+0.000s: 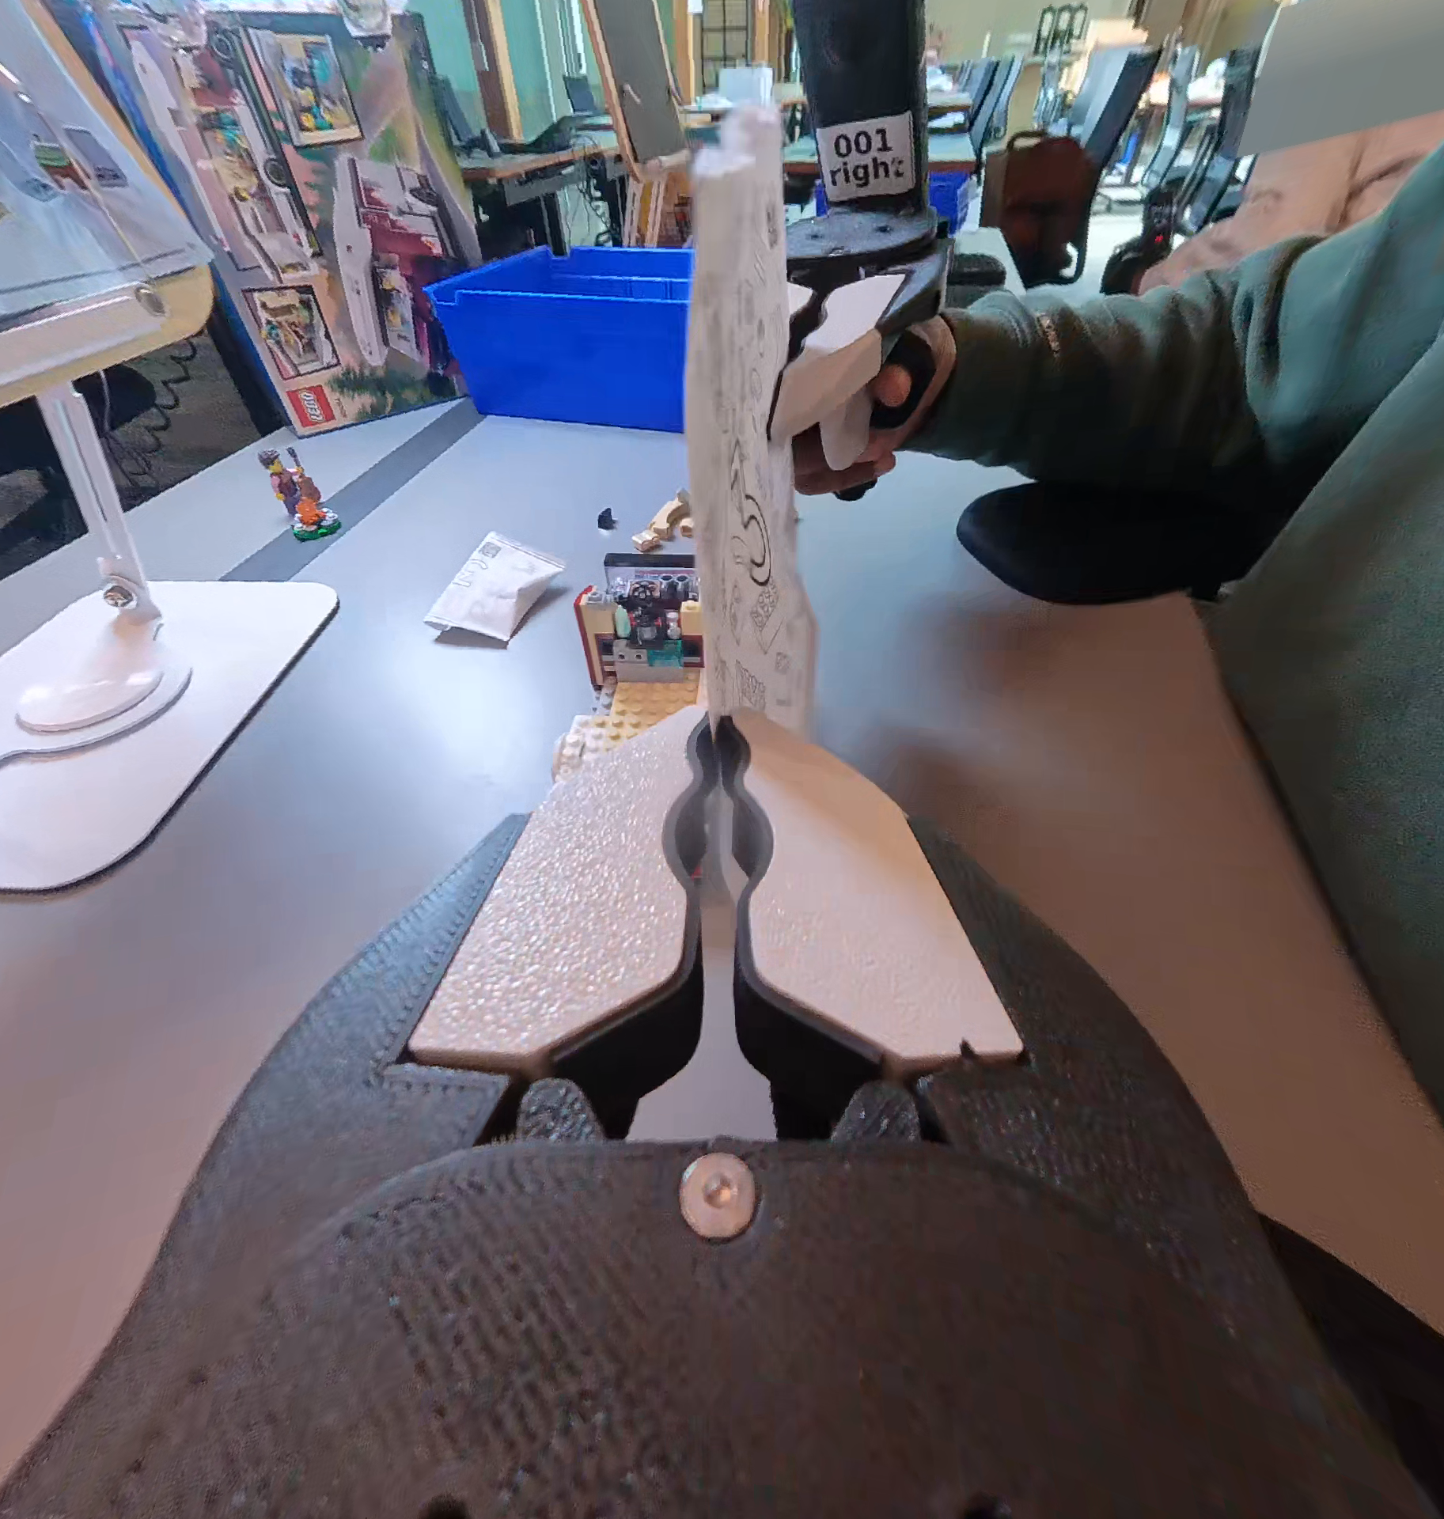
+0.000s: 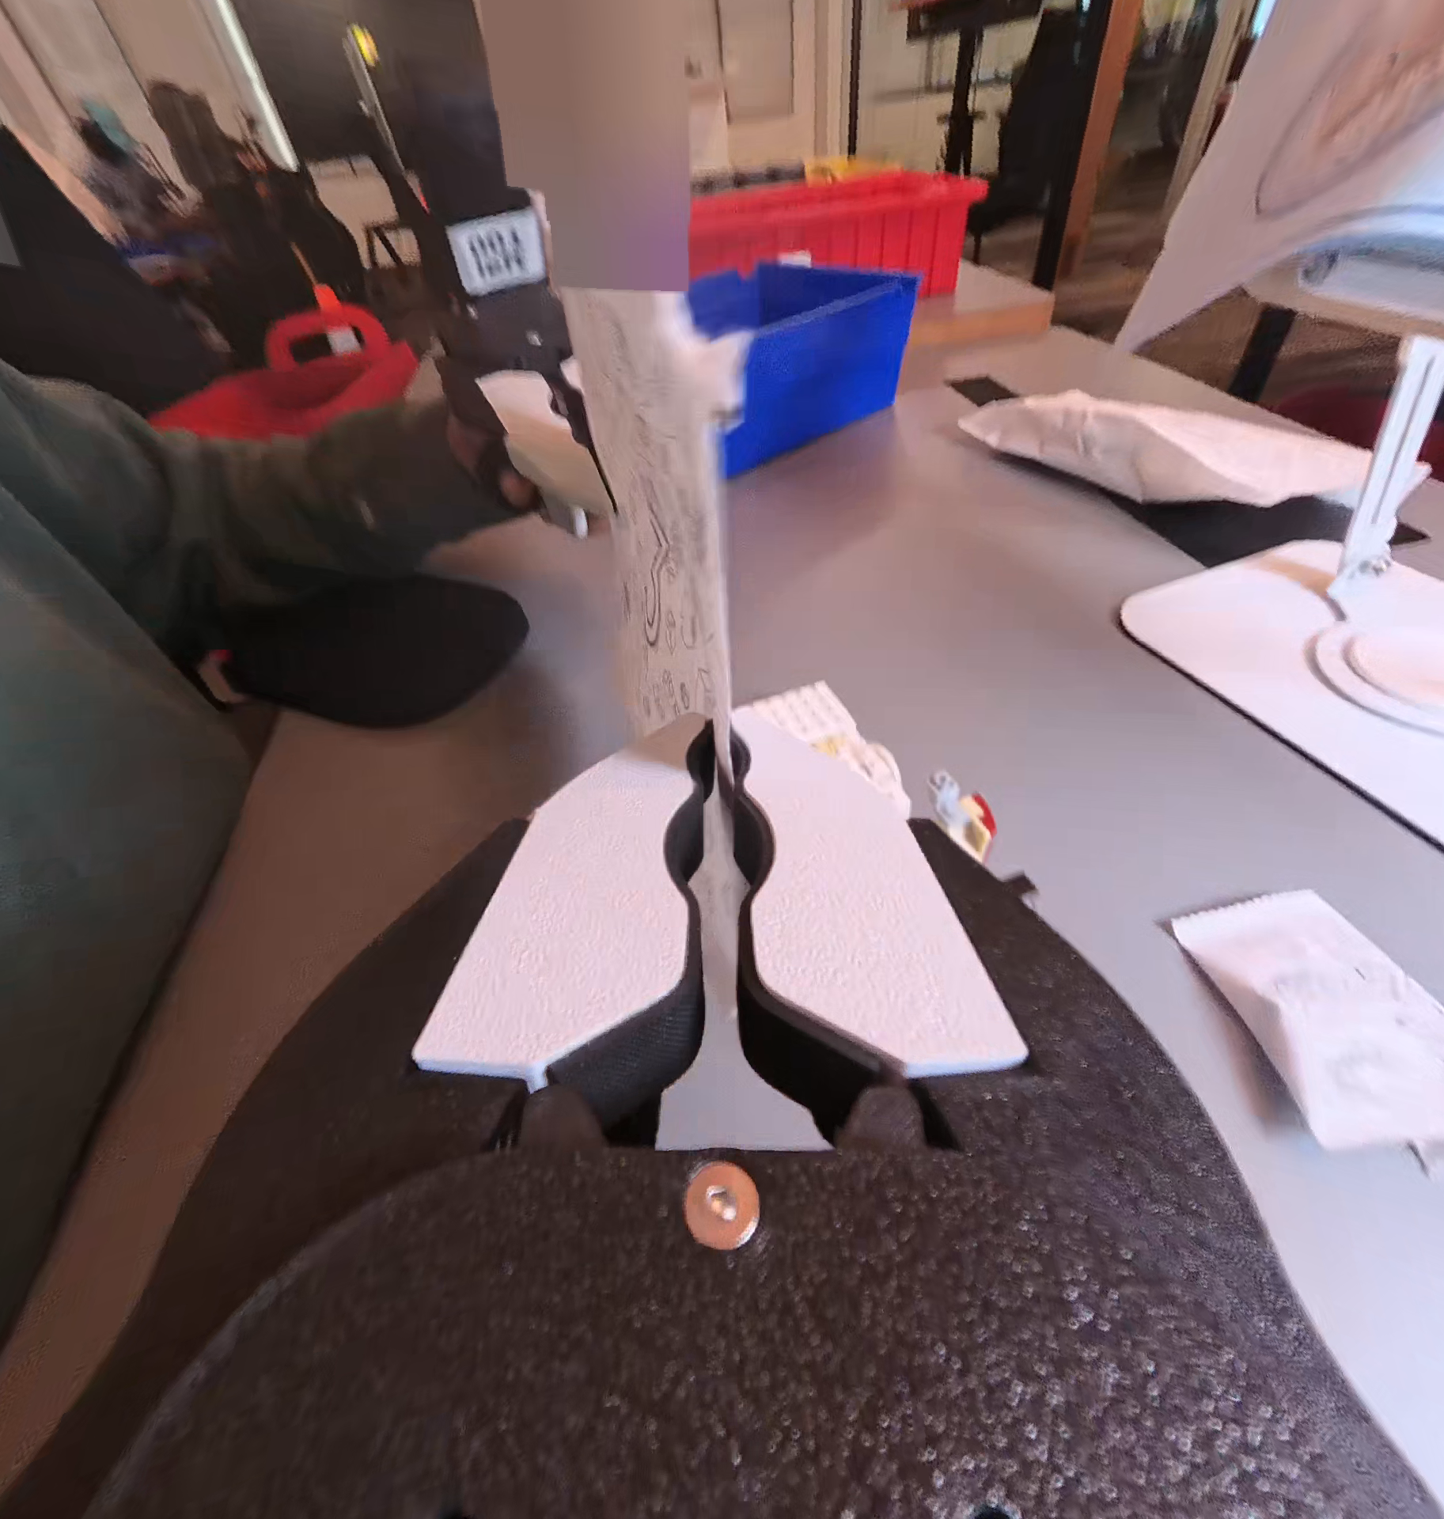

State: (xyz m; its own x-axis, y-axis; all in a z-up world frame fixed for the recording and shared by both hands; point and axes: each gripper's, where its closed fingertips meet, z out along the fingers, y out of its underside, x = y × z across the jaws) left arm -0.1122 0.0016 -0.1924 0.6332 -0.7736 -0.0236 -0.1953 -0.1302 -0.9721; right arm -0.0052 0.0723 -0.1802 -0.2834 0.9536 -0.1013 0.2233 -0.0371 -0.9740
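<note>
A white paper bag printed with black line drawings (image 1: 743,460) is stretched upright between the two grippers above the grey table (image 1: 373,740). My left gripper (image 1: 722,727) is shut on its near edge. My right gripper shows beyond it in the left wrist view (image 1: 792,386), held by a hand in a green sleeve and pinching the bag's far edge. In the right wrist view my right gripper (image 2: 722,740) is shut on the same bag (image 2: 669,534). The left gripper (image 2: 587,460) grips its other end there.
A small brick-built model on a tan plate (image 1: 640,625) stands just past my left fingertips. A small white bag (image 1: 496,596), a minifigure (image 1: 299,493), a blue bin (image 1: 570,337), a printed box (image 1: 324,205) and a white stand base (image 1: 126,699) are nearby. Another white bag (image 2: 1343,1027) lies at the right.
</note>
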